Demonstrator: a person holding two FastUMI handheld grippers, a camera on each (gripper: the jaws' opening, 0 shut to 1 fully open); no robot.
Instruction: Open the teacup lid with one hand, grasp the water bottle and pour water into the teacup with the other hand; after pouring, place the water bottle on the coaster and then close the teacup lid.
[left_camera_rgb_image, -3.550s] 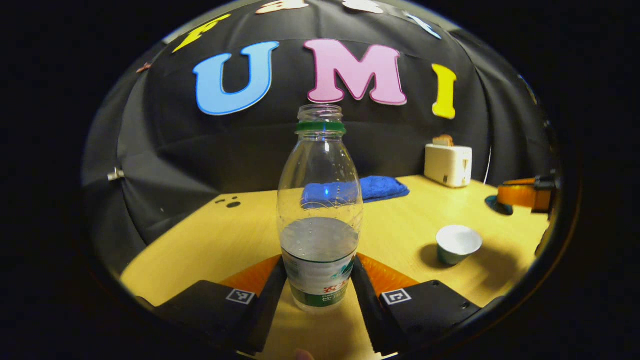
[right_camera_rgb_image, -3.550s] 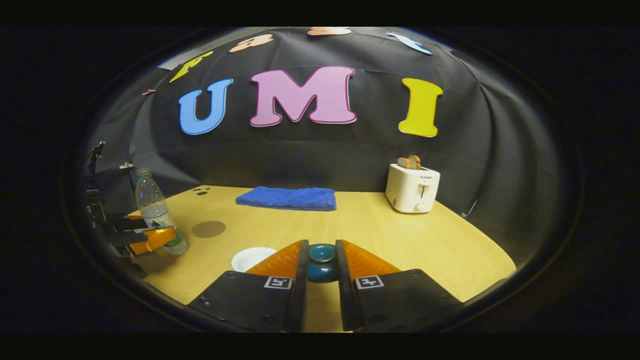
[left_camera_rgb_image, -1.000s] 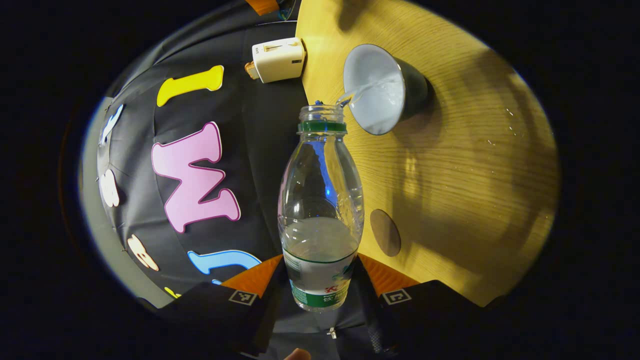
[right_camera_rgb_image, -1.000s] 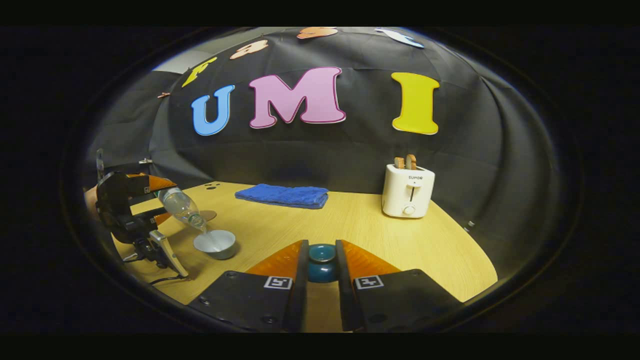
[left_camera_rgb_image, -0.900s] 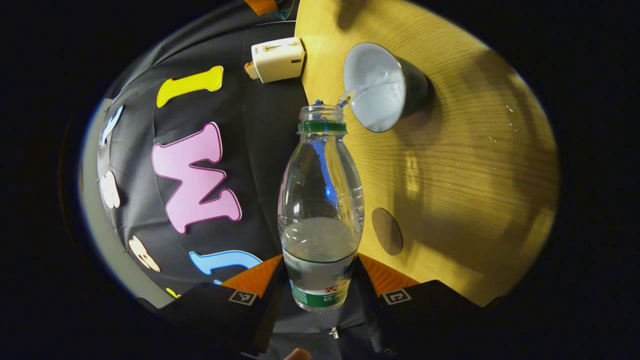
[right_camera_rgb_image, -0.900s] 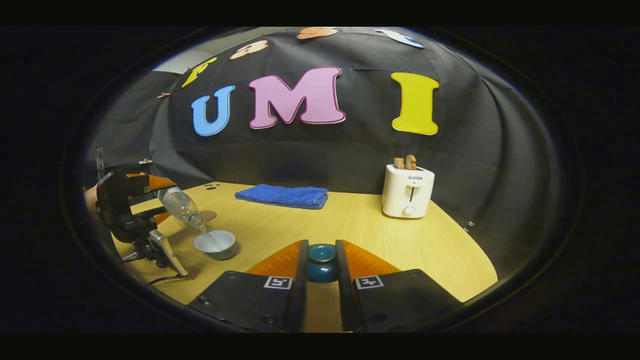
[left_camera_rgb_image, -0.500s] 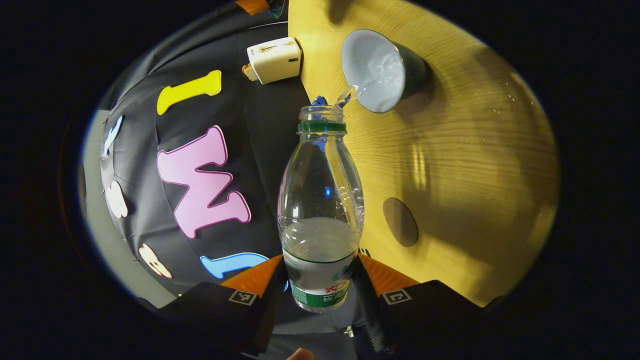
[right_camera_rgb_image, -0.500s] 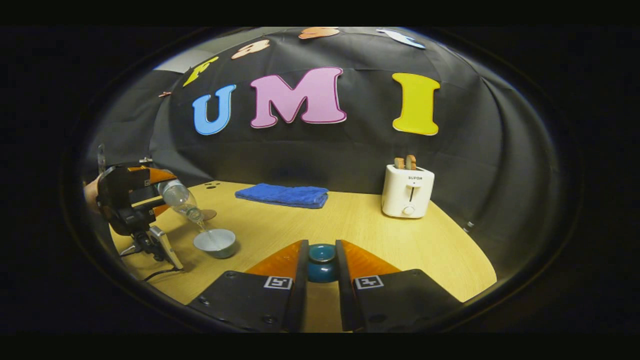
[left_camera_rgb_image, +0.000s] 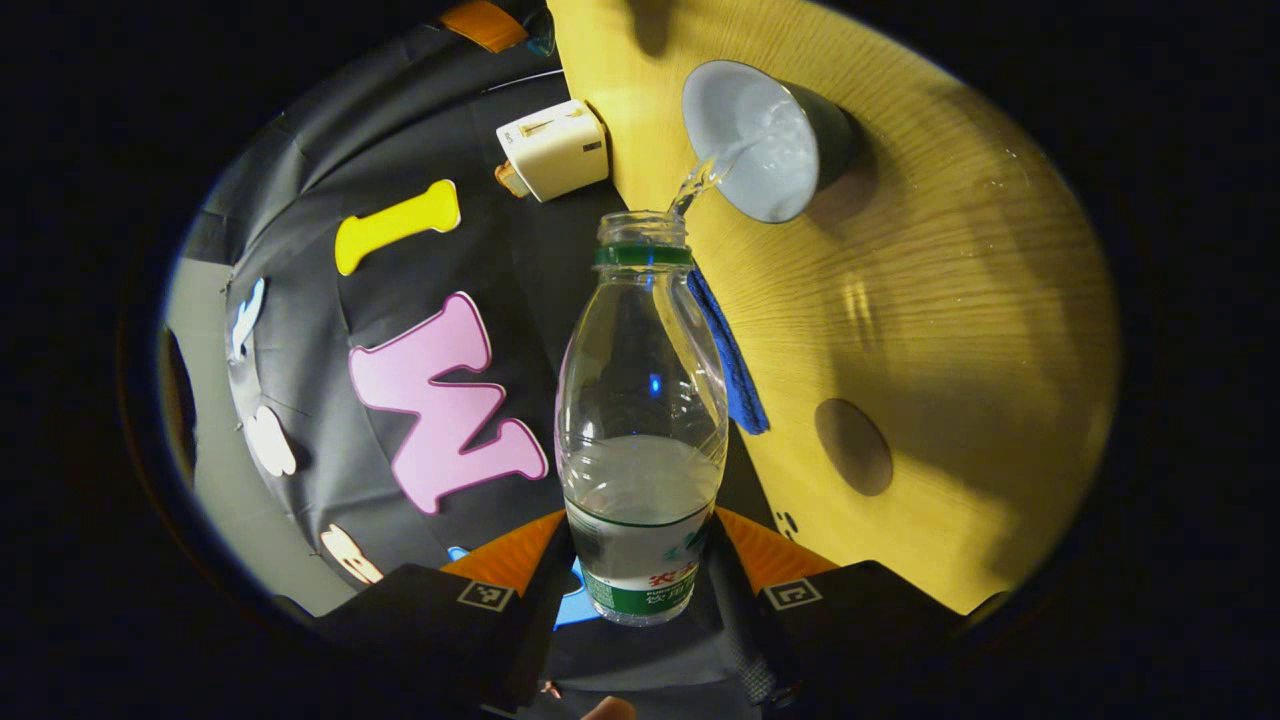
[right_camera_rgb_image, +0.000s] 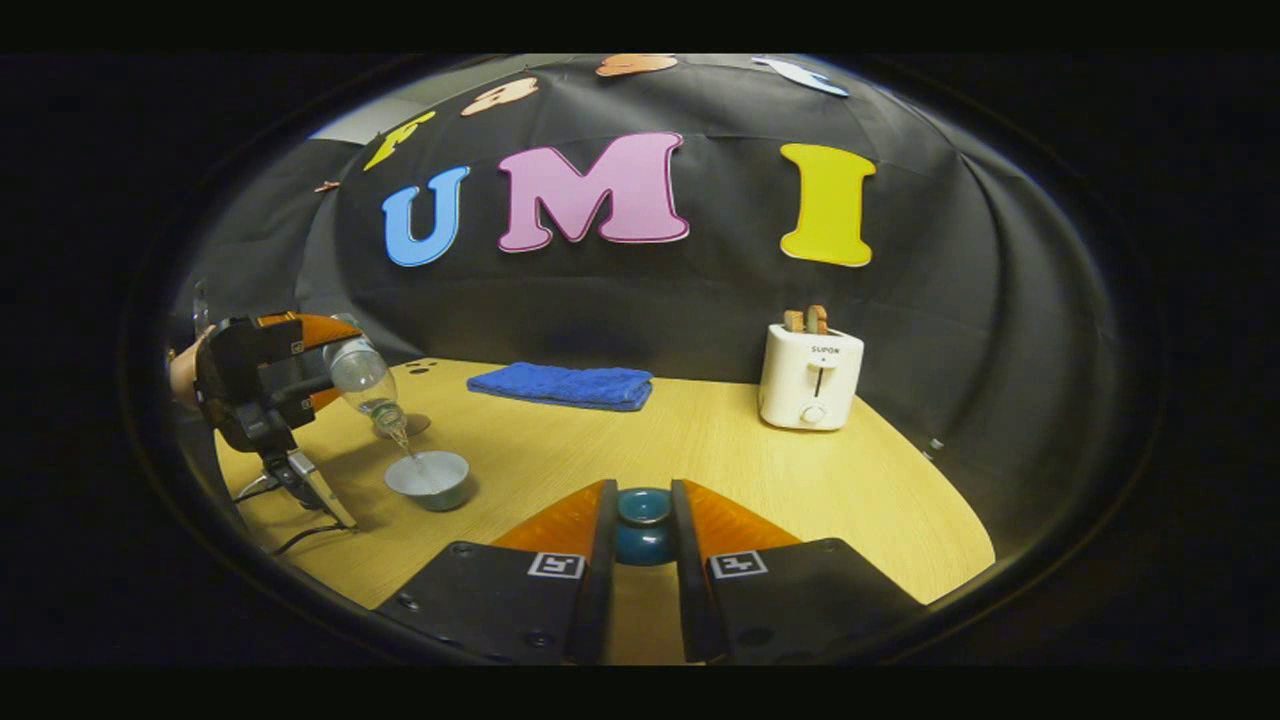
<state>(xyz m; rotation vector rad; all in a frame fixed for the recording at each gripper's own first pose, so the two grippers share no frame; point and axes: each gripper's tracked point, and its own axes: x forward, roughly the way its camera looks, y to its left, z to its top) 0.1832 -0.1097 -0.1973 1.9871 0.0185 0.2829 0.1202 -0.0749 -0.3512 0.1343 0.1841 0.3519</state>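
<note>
My left gripper (left_camera_rgb_image: 640, 570) is shut on a clear water bottle (left_camera_rgb_image: 640, 400) with a green neck ring, tipped over so that a thin stream runs from its mouth into the open teacup (left_camera_rgb_image: 765, 140). In the right gripper view the same bottle (right_camera_rgb_image: 362, 385) leans neck-down above the teacup (right_camera_rgb_image: 430, 478), held by the left gripper (right_camera_rgb_image: 290, 375). My right gripper (right_camera_rgb_image: 640, 540) is shut on the teal teacup lid (right_camera_rgb_image: 642, 525), held above the table. A round brown coaster (left_camera_rgb_image: 853, 447) lies flat on the table beyond the cup.
A folded blue cloth (right_camera_rgb_image: 562, 385) lies at the back of the yellow wooden table (right_camera_rgb_image: 800, 480). A white toaster (right_camera_rgb_image: 810, 375) with toast stands at the back right. A cable (right_camera_rgb_image: 300, 535) trails under the left gripper near the table's front left edge.
The bottle was lifted off the table and tipped over the cup. In the last second it has risen a little while water keeps running. The right gripper with the lid has stayed still.
</note>
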